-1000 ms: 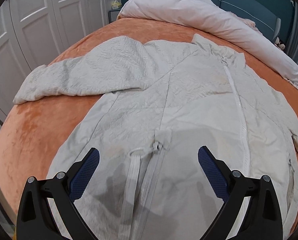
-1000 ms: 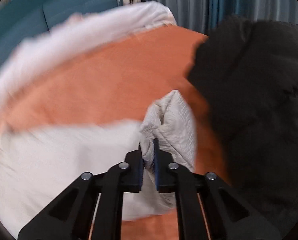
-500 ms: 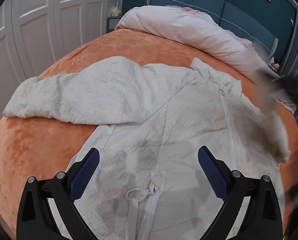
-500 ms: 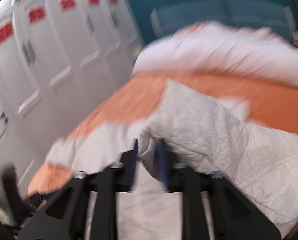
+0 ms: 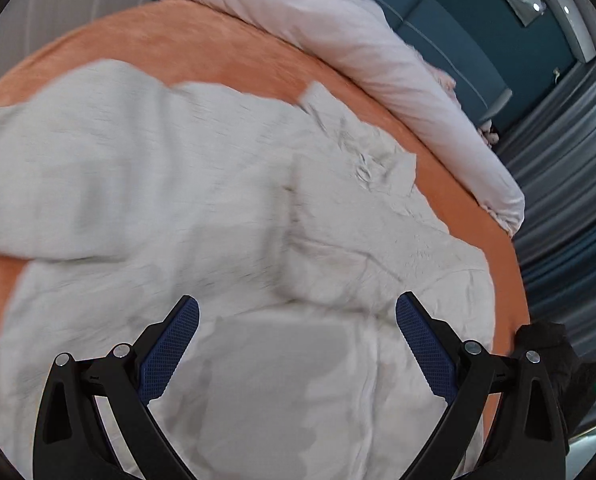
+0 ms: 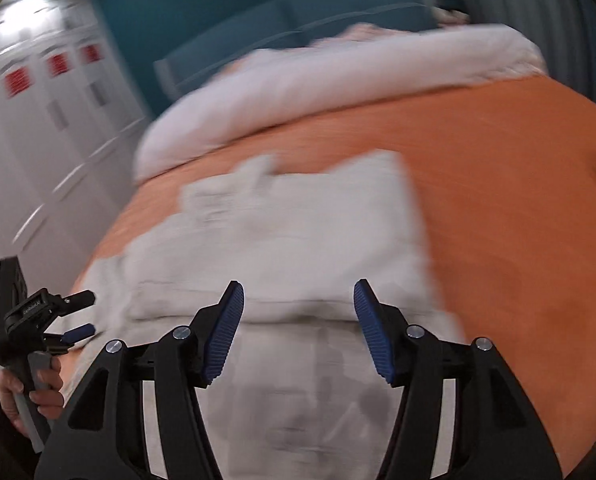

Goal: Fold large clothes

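Cream quilted coat (image 5: 226,208), spread flat on the orange bed (image 6: 497,184). Right sleeve (image 5: 357,248) lies folded across the body; left sleeve and lengthwise folds apparently remain. Left gripper (image 5: 297,344) and right gripper (image 6: 298,328): fingers spread, empty. Bare bed borders the coat's right edge; duvet (image 5: 377,52) beyond.

One pale coat (image 5: 258,208) lies on one orange bed (image 5: 218,52). One white duvet (image 5: 377,52) sits behind it. Two grippers: left (image 5: 297,344), right (image 6: 298,330).

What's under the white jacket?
The white jacket lies on the orange bedspread, which shows around its edges. Whatever sits beneath the jacket's middle is covered.
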The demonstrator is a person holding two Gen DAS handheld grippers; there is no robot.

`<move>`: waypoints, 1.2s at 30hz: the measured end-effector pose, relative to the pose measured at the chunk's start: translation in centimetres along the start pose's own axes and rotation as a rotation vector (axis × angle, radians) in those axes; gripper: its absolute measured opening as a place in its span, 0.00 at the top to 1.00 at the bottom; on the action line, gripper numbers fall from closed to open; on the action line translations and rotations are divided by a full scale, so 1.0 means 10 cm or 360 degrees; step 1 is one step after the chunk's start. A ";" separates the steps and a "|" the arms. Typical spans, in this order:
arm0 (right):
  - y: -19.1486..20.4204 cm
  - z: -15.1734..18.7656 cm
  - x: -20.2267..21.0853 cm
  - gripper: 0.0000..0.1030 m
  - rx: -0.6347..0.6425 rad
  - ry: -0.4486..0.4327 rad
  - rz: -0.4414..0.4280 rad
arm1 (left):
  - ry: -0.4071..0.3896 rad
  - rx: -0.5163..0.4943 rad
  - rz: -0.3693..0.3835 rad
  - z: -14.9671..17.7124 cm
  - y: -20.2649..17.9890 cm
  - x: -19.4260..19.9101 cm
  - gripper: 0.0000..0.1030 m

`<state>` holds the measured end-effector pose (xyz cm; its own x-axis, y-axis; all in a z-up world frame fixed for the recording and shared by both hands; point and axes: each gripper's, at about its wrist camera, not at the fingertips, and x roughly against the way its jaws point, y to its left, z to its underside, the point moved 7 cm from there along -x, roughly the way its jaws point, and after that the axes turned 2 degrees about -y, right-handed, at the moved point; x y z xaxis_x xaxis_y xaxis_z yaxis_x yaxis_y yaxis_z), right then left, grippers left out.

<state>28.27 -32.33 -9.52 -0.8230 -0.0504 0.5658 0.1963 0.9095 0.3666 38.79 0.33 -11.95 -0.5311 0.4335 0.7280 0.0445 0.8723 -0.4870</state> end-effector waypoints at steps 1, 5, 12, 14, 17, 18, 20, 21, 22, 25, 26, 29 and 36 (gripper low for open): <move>-0.10 -0.03 0.01 0.46 -0.0027 -0.0006 0.0019 | 0.0017 -0.0001 -0.0017 -0.03 -0.04 -0.16 0.07; -0.26 -0.21 -0.14 0.62 -0.0045 -0.0017 0.0054 | 0.0077 0.0046 -0.0074 -0.11 -0.05 -0.58 0.35; 0.25 -0.54 -0.44 0.92 0.0192 -0.0124 0.0003 | -0.0058 -0.0272 -0.0202 -0.40 -0.22 -0.51 0.90; 0.32 -0.61 -0.61 0.92 0.0190 -0.0119 -0.0022 | -0.0098 -0.0299 -0.0265 -0.45 -0.14 -0.43 0.90; 0.21 -0.46 -1.01 0.92 0.0152 0.0007 0.0051 | -0.0061 -0.0303 -0.0370 -0.38 0.07 -0.56 0.89; 0.14 -0.38 -1.13 0.92 0.0150 0.0064 0.0077 | -0.0033 -0.0303 -0.0391 -0.33 0.14 -0.63 0.89; -0.03 -0.11 -1.43 0.96 0.0145 0.0211 0.0157 | -0.0025 -0.0329 -0.0415 -0.21 0.21 -0.76 0.86; -0.09 0.01 -1.54 0.97 0.0095 0.0270 0.0128 | -0.0042 -0.0342 -0.0419 -0.18 0.23 -0.76 0.85; -0.13 0.03 -1.55 0.97 0.0070 0.0269 0.0117 | -0.0058 -0.0351 -0.0426 -0.15 0.24 -0.76 0.83; -0.12 0.06 -1.57 0.98 0.0116 0.0256 0.0151 | -0.0113 -0.0365 -0.0447 -0.13 0.26 -0.82 0.80; -0.11 0.07 -1.58 0.98 0.0140 0.0253 0.0167 | -0.0133 -0.0370 -0.0453 -0.11 0.26 -0.82 0.80; -0.08 0.08 -1.57 0.98 0.0188 0.0248 0.0200 | -0.0154 -0.0385 -0.0465 -0.10 0.25 -0.82 0.80; 0.08 -0.16 -1.23 0.91 0.0281 0.0185 0.0226 | -0.0252 -0.0333 -0.0376 -0.28 0.15 -0.22 0.77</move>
<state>39.41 -31.67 -14.99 -0.7249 0.0454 0.6874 0.2010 0.9683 0.1480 42.38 1.34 -12.89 -0.6713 0.1880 0.7169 0.0686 0.9789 -0.1925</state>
